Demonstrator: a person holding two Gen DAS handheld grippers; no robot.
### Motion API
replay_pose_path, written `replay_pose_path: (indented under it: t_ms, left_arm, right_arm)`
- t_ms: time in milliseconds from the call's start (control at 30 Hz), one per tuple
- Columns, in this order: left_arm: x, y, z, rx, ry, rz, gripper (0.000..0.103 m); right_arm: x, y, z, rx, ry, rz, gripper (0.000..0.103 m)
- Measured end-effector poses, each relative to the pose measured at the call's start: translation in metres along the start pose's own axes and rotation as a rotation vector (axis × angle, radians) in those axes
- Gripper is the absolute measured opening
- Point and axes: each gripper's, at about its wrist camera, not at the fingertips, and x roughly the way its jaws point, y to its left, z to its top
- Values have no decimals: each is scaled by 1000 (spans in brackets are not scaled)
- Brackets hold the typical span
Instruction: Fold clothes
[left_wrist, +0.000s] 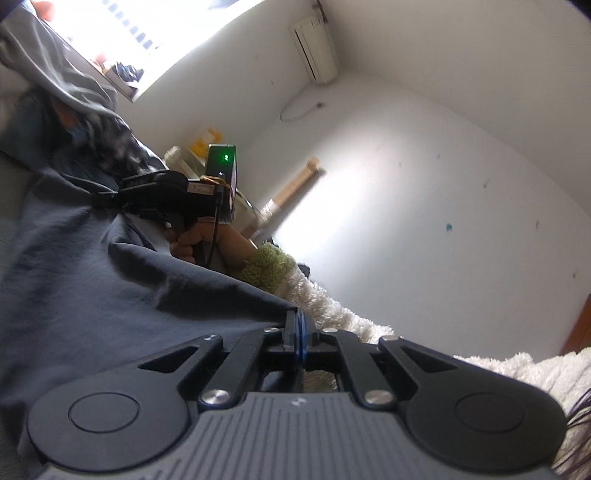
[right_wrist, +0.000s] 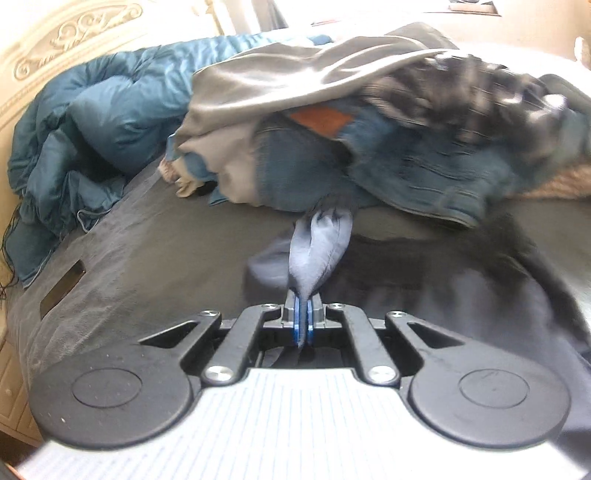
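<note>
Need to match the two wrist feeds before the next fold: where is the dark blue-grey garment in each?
Left wrist: dark blue-grey garment fills lower left, edge pinched in the left gripper.
Right wrist: bunched fold at centre, clamped in the right gripper.
Shared landmark: clothes pile.

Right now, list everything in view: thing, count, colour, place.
T-shirt: one, dark blue-grey, stretched between both grippers.
Clothes pile: one, grey, denim and black-white patterned, on the bed behind the shirt.
Quilt: one, teal, bunched by the headboard.
Headboard: one, cream, carved, far left.
Bedcover: one, dark grey, under everything.
Air conditioner: one, white, high on the wall.
Window: one, bright, upper left.
Sleeve: one, green and white fleece, at the wrist.
Left hand-held gripper: one, black, shut on the shirt edge.
Right hand-held gripper: one, black, shut on a shirt fold.
</note>
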Motion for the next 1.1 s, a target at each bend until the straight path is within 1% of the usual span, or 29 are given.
replay_pose_path:
  t_ms: [167, 367, 467, 567, 633, 800, 933, 967, 1033, 1067, 1100]
  left_arm:
    - [44, -2, 0, -1, 64, -29, 2]
    - [92, -6, -2, 5, 133, -64, 2]
    - [115, -8, -6, 10, 163, -78, 2]
    - [128, -15, -15, 12, 193, -85, 2]
    - [140, -13, -19, 11, 213, -84, 2]
    - [167, -1, -28, -14, 254, -55, 2]
    - [179, 10, -33, -28, 279, 4, 2]
    - [181, 12, -33, -31, 284, 18, 2]
    - [186, 16, -33, -37, 294, 43, 2]
    - [188, 17, -31, -36, 297, 52, 2]
    - [191, 17, -30, -36, 300, 61, 2]
  right_arm:
    - [-16, -36, -6, 19, -24, -11, 2]
    - [-36, -67, -4, 5, -56, -25, 1]
    - [-48, -81, -2, -10, -71, -36, 1]
    - [-57, -97, -3, -12, -83, -45, 1]
    - [-62, -109, -4, -8, -89, -55, 1]
    - [-65, -140, -11, 8, -88, -75, 1]
    - [-55, -160, -20, 26, -62, -80, 2]
    - [-51, -164, -23, 31, -48, -85, 5]
    - [-48, -171, -28, 64, -12, -87, 6]
    - [-51, -175, -31, 93, -5, -91, 12]
    - [-64, -178, -36, 124, -24, -91, 16]
